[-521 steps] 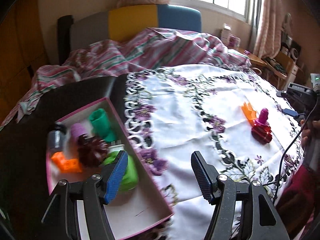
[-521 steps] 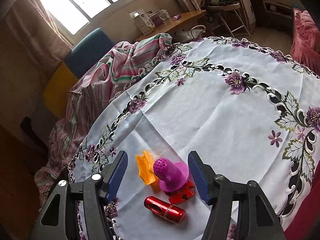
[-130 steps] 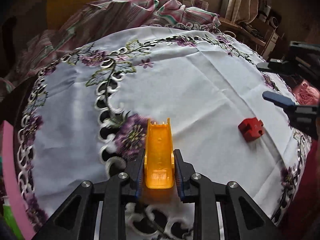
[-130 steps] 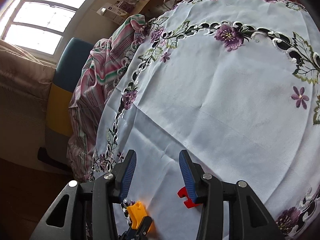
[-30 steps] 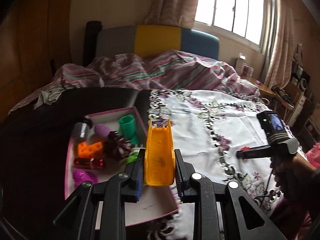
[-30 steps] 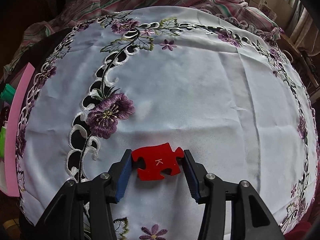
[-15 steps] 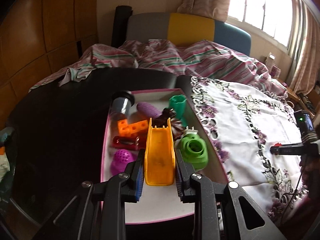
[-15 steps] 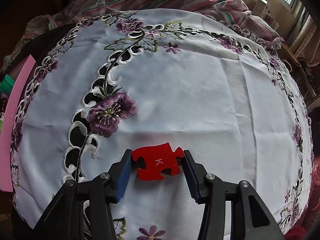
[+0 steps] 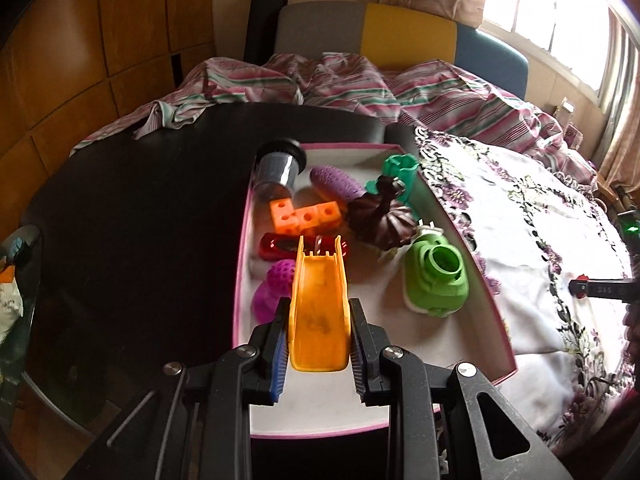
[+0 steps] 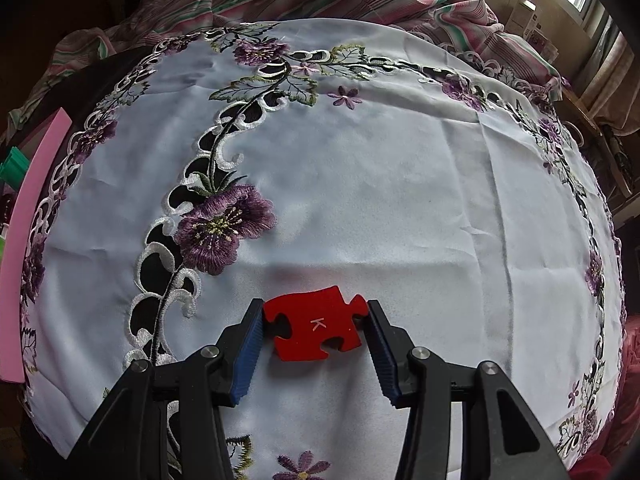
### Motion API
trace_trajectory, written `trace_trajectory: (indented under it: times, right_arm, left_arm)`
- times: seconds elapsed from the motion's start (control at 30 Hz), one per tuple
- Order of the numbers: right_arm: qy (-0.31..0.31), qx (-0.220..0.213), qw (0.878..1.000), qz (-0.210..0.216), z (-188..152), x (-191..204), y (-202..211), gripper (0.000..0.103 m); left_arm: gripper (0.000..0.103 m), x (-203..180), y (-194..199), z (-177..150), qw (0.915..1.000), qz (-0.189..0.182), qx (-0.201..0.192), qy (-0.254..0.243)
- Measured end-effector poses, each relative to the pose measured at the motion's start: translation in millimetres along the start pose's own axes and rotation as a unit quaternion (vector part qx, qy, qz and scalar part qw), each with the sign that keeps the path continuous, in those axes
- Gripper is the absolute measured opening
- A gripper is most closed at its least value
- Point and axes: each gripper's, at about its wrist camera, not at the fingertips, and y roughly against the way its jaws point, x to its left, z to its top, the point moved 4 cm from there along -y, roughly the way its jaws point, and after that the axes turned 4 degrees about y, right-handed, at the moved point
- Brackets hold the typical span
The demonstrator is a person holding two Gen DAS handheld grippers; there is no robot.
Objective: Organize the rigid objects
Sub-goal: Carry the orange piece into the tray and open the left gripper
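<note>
Here, embroidered tablecloth, striped bedding, window

You get daylight from the window, blown out upper right | dark table underexposed | fisheye bends edges, corners vignetted | centre sharp

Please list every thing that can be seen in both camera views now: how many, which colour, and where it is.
box: 1, pink rim, beside the tablecloth
jar: 1, grey, box far corner
cube block: 1, orange, in box
red cylinder: 1, in box
perforated pieces: 2, purple, in box
green toys: 2, in box
dark ribbed piece: 1, in box
tablecloth: 1, white, purple flowers
slide piece: 1, orange, held over box
puzzle piece: 1, red, held over tablecloth
left gripper: shut
right gripper: shut
</note>
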Motion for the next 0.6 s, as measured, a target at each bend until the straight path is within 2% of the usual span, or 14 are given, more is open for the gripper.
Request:
trace_trajectory:
  times: [0.2, 0.37, 0.6]
  right_arm:
    - [0.005, -0.001, 1.000, -0.005, 4.2, 0.4, -2.2, 0.050]
    - [0.005, -0.001, 1.000, -0.005, 3.7, 1.1, -1.4, 0.050]
    - [0.003, 0.000, 1.000, 0.000, 6.7, -2.5, -4.1, 0.050]
  left_arm:
    - [0.026, 16.5, -12.4, -4.5, 0.9998, 0.008, 0.015, 0.012]
    - [0.027, 31.5, -22.5, -10.1, 0.9993, -0.006, 0.027, 0.025]
    - [0.029, 30.1, -24.1, -9.6, 0.9994, -0.019, 0.022, 0.015]
